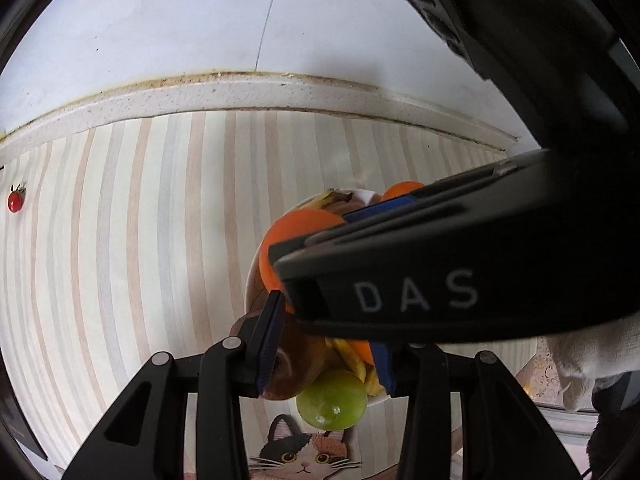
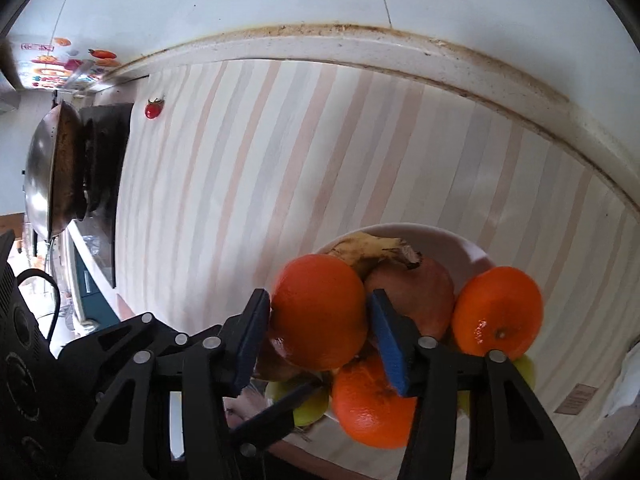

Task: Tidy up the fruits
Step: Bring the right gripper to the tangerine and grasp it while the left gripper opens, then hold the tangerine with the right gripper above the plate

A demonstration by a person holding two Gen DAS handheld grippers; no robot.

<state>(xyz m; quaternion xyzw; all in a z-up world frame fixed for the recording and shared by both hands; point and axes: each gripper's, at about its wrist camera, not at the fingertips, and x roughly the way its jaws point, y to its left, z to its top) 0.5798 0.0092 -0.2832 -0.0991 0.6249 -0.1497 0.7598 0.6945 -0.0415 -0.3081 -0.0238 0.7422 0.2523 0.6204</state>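
Observation:
A white bowl (image 2: 452, 240) on the striped counter holds oranges, a brown-spotted banana (image 2: 368, 250), a reddish pomegranate (image 2: 416, 292) and green apples (image 2: 304, 404). My right gripper (image 2: 318, 334) is shut on the top orange (image 2: 320, 312), blue pads on both its sides, over the bowl. Another orange (image 2: 498, 310) sits at the right, one more (image 2: 372, 408) below. In the left wrist view my left gripper (image 1: 326, 350) hovers open over the bowl around a brown fruit (image 1: 296, 364), with a green apple (image 1: 332, 400) beneath. The right gripper's black body (image 1: 440, 272) crosses this view and hides most of the bowl.
A cherry tomato (image 2: 154, 109) lies far left on the counter, also in the left wrist view (image 1: 16, 201). A wok (image 2: 52, 168) sits on a stove at the left. A white backsplash ledge (image 2: 360, 46) runs along the back. A cat-print mat (image 1: 304, 452) lies near the bowl.

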